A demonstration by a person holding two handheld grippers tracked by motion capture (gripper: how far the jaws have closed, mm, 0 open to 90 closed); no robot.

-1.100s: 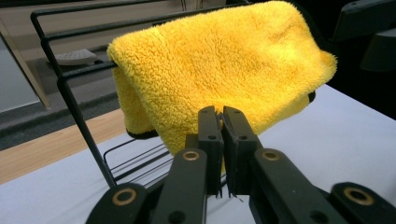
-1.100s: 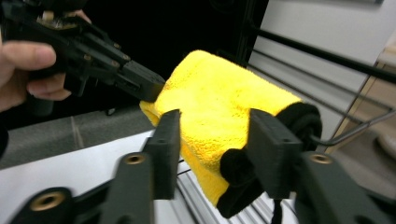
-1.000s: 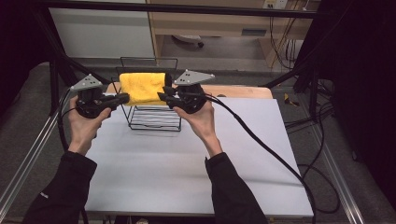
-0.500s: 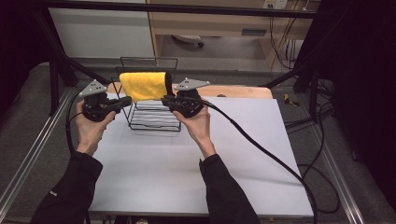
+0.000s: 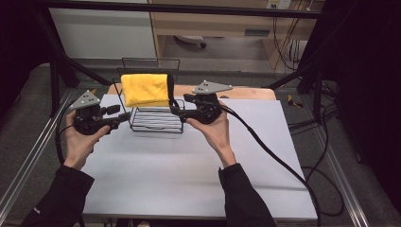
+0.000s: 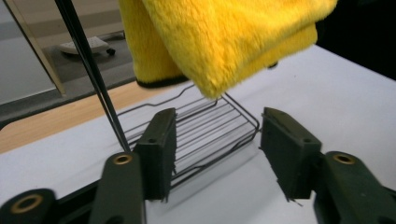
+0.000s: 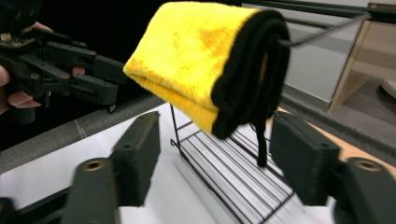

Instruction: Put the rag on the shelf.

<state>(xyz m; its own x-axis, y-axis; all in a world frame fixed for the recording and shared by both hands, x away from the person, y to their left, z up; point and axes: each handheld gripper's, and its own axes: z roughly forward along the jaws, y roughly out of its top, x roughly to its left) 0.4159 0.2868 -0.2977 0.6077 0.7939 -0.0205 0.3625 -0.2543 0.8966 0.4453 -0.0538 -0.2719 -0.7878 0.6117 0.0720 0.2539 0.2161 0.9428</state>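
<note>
Your left gripper [image 5: 124, 117] and right gripper [image 5: 176, 112] have just been opening; both jaws stand apart, nothing between them. The towel [image 5: 144, 89] hangs over the rack [image 5: 156, 120] on the bench [image 5: 189, 175]. Careful: a jaw catching the wire could tip the rack.

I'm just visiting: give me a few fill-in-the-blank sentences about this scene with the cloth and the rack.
The folded cloth is ___ with a black edge.
It hangs over the top bar of a black wire ___.
The left gripper holds ___ between its jaws.
The table top is ___ in colour.
Missing words: yellow; rack; nothing; white
</note>
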